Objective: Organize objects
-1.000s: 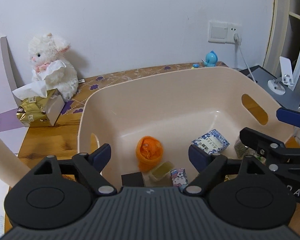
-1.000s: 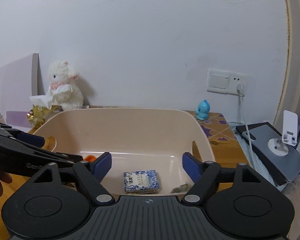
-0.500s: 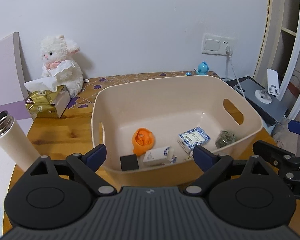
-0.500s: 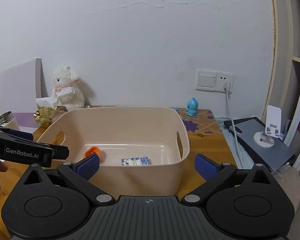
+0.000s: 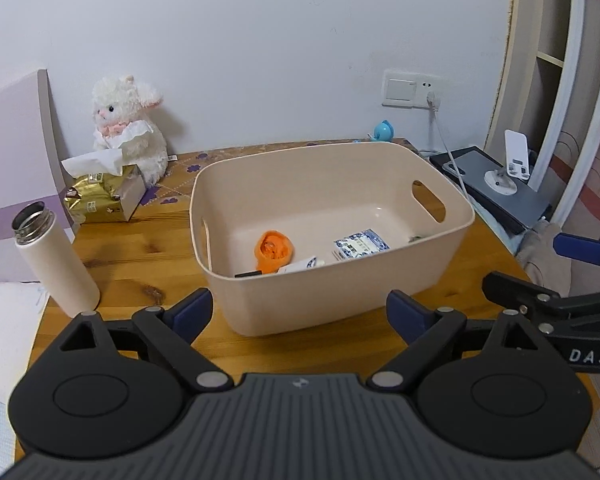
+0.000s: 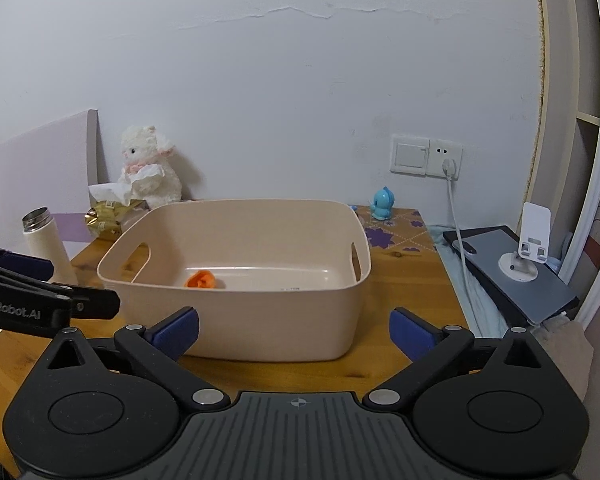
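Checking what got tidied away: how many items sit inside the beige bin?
5 visible in the beige bin: orange toy, blue-white box, white packet, black item, dark bit. The near wall may hide more.

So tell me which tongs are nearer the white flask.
Left. The left tongs hang open just right of the white flask, which stands at the table's left edge. The right tongs, also open, sit further right, before the beige bin.
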